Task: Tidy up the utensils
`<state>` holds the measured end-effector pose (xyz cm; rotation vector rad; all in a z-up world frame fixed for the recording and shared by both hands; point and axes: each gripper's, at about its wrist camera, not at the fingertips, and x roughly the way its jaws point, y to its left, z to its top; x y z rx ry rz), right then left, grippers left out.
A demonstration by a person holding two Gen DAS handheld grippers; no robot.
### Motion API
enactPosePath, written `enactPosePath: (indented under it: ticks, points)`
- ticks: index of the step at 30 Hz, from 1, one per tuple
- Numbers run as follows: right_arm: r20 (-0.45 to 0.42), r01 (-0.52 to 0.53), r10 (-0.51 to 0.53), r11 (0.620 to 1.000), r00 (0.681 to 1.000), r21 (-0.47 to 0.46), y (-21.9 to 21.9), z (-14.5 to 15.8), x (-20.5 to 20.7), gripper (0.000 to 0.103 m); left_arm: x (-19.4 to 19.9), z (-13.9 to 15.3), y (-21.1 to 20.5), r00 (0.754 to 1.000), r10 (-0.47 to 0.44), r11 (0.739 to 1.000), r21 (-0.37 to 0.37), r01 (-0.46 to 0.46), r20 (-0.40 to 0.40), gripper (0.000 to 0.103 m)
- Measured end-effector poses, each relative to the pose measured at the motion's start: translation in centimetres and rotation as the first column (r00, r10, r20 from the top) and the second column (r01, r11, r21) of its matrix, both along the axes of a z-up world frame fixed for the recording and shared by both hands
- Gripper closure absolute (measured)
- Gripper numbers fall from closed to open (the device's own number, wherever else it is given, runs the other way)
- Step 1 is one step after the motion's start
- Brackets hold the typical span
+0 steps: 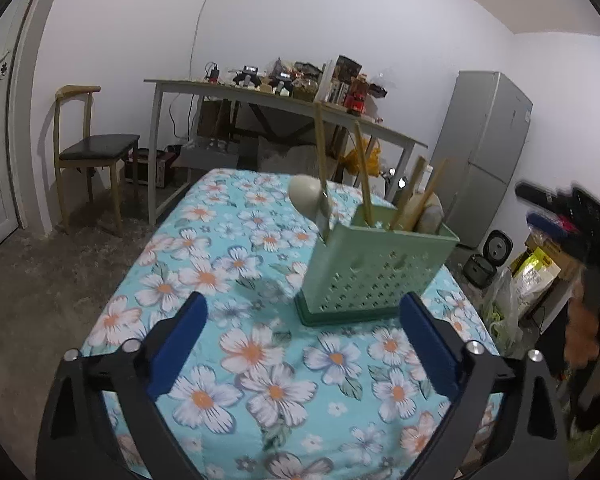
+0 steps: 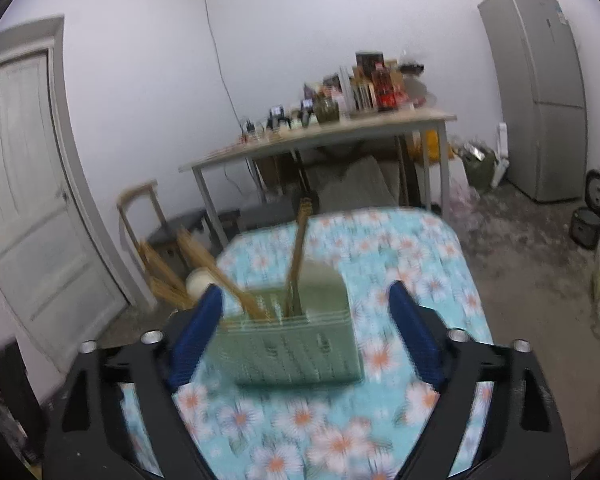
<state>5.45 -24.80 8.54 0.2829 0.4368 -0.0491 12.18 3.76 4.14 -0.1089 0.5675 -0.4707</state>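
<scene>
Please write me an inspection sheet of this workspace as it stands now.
Surface: table under a flowered cloth, bare around the holder.
Job's things: green holder upright, with chopsticks and a pale spoon standing in it.
Clutter: nothing seen on the cloth.
Grippers: left gripper open, empty; right gripper open, empty, holder in front of it.
Cables: a wire runs down the wall.
Surroundings: crowded side table, chair, fridge, door.

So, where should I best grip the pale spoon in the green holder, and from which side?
Probably the spoon by its bare stem just below the bowl, from above and the left of the holder. It leans outward over that edge, clear of the chopsticks.
</scene>
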Motion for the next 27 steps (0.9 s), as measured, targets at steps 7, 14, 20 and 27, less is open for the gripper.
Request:
enactPosePath:
  ticks: [7,14,20,27]
  points:
    - [-0.266,0.009,-0.029,0.997,0.964,-0.075,2.9,-5.9,-2.3,0.008,-1.4,-1.3,-1.5,0.996,-0.011,1.000,0.020,0.013,-0.094,0.006]
    - [-0.313,0.016,-0.066,0.987,0.948,-0.160,4.5,-7.5,-4.5,0.008,-2.8,-1.7,-2.0,0.991,0.012,0.999,0.044,-0.007,-0.131,0.006]
    - [-0.305,0.039,-0.091,0.984,0.948,-0.174,4.7,-7.7,-6.1,0.008,-3.9,-1.2,-2.1,0.992,0.076,0.994,0.089,-0.067,-0.099,0.005]
    - [-0.282,0.101,-0.164,0.969,0.945,-0.226,4.3,-7.5,-7.0,0.008,-5.1,-0.8,-3.0,0.989,0.143,0.969,0.208,-0.132,-0.040,0.005]
